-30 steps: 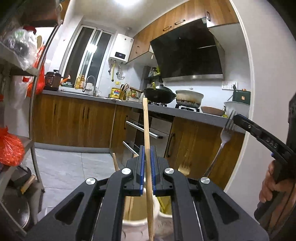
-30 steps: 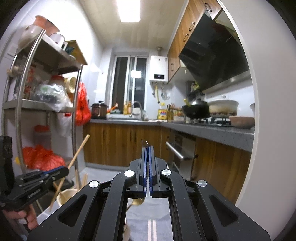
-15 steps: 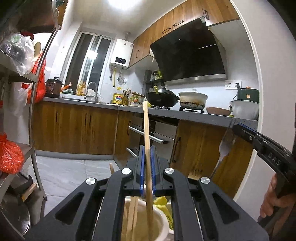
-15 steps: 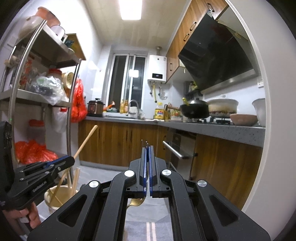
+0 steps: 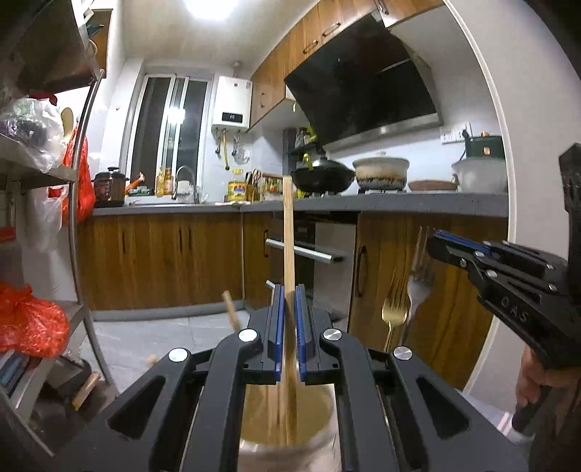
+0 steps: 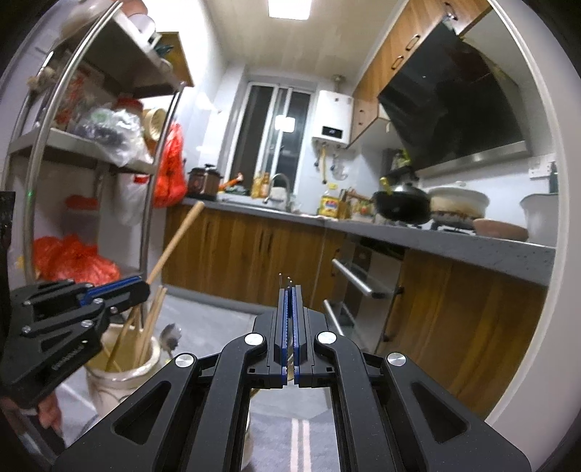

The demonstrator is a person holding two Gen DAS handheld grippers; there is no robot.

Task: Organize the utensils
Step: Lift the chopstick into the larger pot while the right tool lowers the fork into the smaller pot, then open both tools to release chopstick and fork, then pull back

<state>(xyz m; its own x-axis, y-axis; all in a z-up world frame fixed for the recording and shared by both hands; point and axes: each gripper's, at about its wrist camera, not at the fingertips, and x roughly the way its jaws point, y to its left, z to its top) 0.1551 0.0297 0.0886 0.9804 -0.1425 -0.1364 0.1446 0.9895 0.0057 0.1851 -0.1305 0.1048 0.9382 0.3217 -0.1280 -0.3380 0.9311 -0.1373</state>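
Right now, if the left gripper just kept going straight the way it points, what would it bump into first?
Probably the wooden cabinets under the counter, across open floor. The left gripper points level over the holder, with the chopstick between its fingers. Depth is hard to judge.

A ceiling lamp (image 5: 208, 7) glares white at the top of my left view; my right view is evenly lit. Fisheye bends both frames' edges into dark corners. The chopstick (image 5: 288, 254) between my left fingers smears lower down.

Left gripper (image 5: 287, 319): above the utensil pot (image 5: 319, 441), chopstick (image 5: 288, 236) between its fingers.
Right gripper (image 6: 289, 323): right of pot, fork (image 5: 417, 287) held.
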